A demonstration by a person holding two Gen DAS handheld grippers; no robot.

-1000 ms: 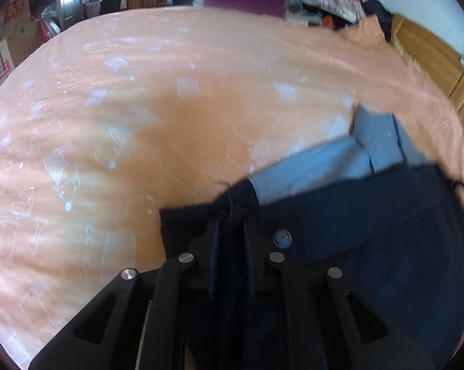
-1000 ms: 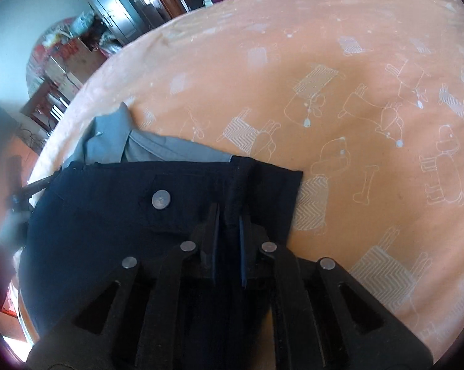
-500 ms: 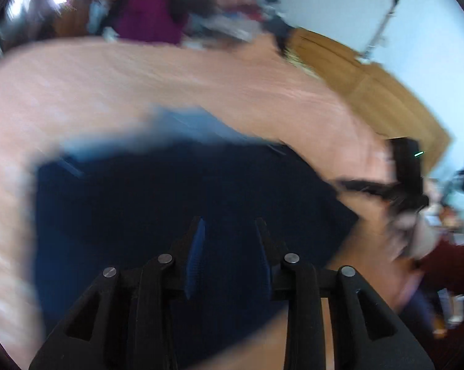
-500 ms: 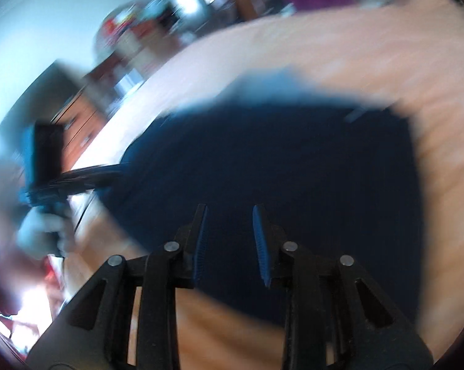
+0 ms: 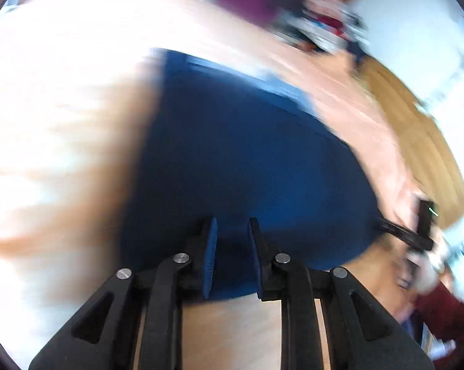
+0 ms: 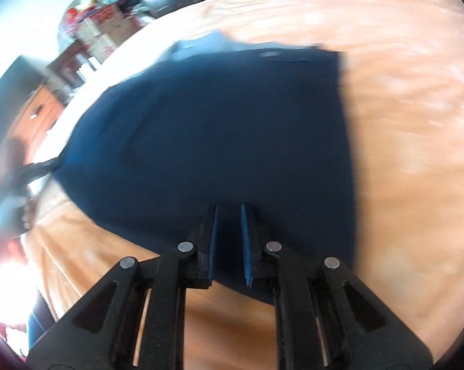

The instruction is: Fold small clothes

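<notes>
The dark blue garment (image 6: 219, 135) lies flat on the orange bed cover (image 6: 410, 160), folded over once by the look of it, with a paler blue layer (image 5: 281, 88) peeking out along its far edge. A small round button (image 6: 270, 54) shows near that far edge in the right wrist view. Both views are blurred, so seams and finer creases cannot be made out.

The left gripper (image 5: 230, 248) sits over the near edge of the garment with its 2 fingers apart and nothing between them. The right gripper (image 6: 228, 240) is at the near edge too, its fingers parted by a narrower gap and empty as well. In each view the other gripper shows at the side, beside the garment's end.

Judging from this, 1 fold is laid down and both tools are free, between grasps. The next move probably calls for picking 1 end or side edge of the garment, pinching through all layers there, and carrying it across to halve the shape. The pale layer underneath could slip out of line if only the top layer is caught.
</notes>
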